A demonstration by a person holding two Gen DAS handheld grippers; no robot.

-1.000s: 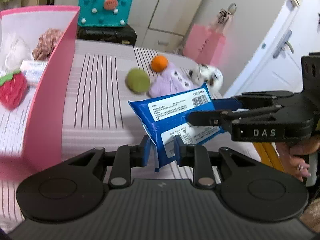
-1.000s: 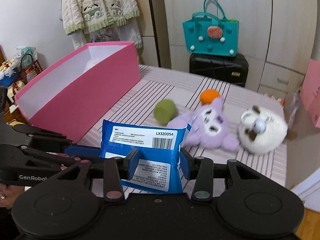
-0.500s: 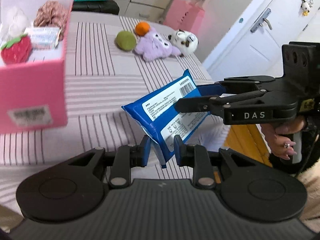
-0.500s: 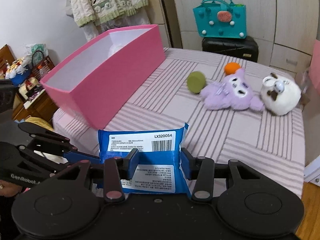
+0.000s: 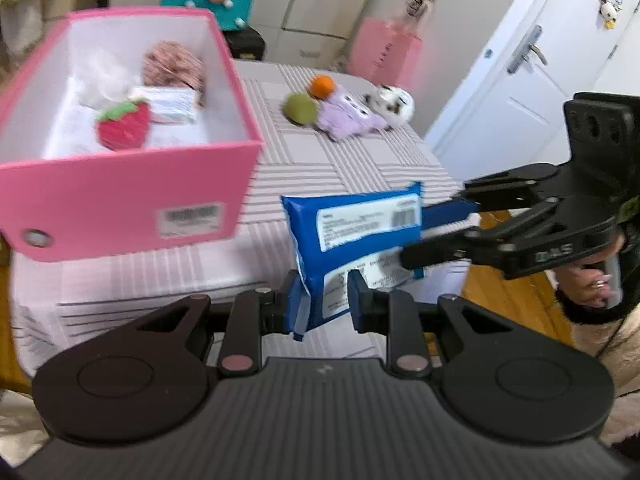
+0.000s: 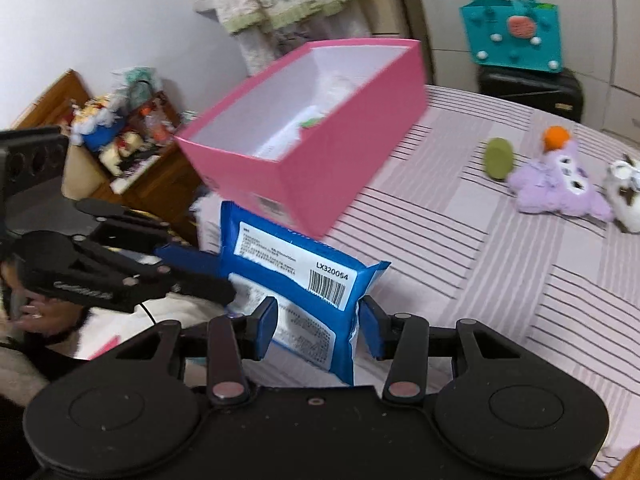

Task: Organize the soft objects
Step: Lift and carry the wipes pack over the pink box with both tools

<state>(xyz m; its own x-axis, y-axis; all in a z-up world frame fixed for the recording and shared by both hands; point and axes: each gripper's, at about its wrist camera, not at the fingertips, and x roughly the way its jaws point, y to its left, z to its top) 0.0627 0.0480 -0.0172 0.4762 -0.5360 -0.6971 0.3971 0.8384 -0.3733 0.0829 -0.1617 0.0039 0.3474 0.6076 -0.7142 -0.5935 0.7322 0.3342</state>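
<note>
Both grippers hold one blue wipes pack (image 5: pixel 356 236) in the air near the table's front edge. My left gripper (image 5: pixel 322 300) is shut on its lower end. My right gripper (image 6: pixel 318 326) is shut on its other end, and the pack (image 6: pixel 296 280) stands between its pads. The right gripper also shows in the left wrist view (image 5: pixel 440 236), coming in from the right. The pink box (image 5: pixel 120 192) stands to the left and holds a strawberry plush (image 5: pixel 124 126), a tissue pack (image 5: pixel 170 104) and a brown plush (image 5: pixel 174 64).
On the striped table (image 5: pixel 340 160) at the back lie a green ball (image 5: pixel 300 108), an orange ball (image 5: pixel 322 85), a purple plush (image 5: pixel 348 116) and a white plush (image 5: pixel 390 102). A teal bag (image 6: pixel 512 36) sits on a black case behind. A wooden cabinet (image 6: pixel 156 184) stands left.
Both grippers carried the pack back and to the left, toward the near end of the pink box. The plush toys now lie farther away. Both grips stayed shut.
</note>
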